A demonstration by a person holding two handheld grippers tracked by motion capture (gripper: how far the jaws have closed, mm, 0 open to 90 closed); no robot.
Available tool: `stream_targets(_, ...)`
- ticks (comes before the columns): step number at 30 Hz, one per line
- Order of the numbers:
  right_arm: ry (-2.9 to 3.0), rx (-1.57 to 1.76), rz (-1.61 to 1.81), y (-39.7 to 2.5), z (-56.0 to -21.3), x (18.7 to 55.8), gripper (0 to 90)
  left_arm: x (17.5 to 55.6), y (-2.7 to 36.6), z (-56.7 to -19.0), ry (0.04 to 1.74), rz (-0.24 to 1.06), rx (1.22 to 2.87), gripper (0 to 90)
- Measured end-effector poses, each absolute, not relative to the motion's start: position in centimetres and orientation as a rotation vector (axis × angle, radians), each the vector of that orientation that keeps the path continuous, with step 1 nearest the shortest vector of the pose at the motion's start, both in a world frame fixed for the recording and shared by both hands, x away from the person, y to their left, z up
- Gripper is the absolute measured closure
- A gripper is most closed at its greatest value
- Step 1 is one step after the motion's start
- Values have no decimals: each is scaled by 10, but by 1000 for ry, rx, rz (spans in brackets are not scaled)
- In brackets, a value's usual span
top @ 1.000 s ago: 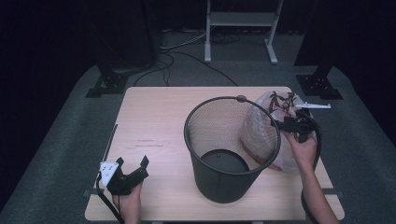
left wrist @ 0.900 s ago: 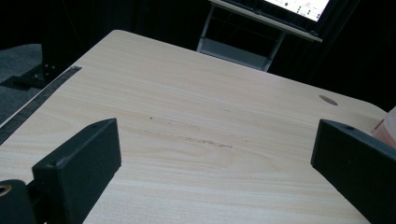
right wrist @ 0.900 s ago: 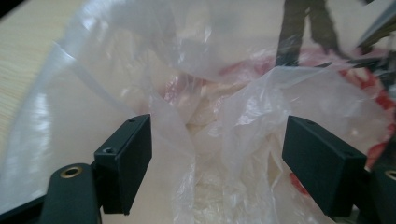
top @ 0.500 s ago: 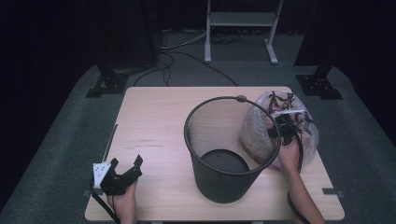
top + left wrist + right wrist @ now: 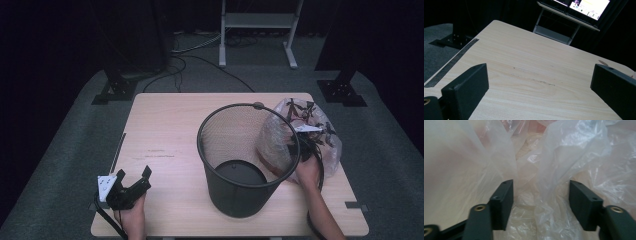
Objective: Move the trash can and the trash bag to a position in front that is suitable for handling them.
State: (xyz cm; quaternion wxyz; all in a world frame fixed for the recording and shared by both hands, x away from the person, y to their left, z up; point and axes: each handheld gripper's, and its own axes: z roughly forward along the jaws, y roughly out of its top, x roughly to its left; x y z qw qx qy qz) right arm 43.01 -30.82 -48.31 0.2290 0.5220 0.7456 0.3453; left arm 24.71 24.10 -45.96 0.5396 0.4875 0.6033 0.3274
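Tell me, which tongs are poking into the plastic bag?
The right tongs, open, pushing into the crinkly clear plastic bag; the left tongs sit over bare table.

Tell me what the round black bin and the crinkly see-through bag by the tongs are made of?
The bin looks like black metal mesh: you can see through its wall, and it has a solid rim and base. The bag looks like thin clear plastic film, since it is glossy, wrinkled and see-through. The right tongs are open around a fold of it.
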Motion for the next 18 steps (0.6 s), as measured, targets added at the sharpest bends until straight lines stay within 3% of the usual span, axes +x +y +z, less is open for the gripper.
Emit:
stream_targets(3, 2039, 1432, 961, -308, -484, 426, 493, 247, 240, -460, 1437, 779, 1162, 5)
stream_targets(11, 2044, 1447, 1014, -314, -484, 415, 860, 245, 240, -461, 1444, 773, 1154, 5)
stream_targets(18, 2087, 1488, 1043, -322, -475, 413, 897, 246, 238, -464, 1452, 760, 1162, 5)
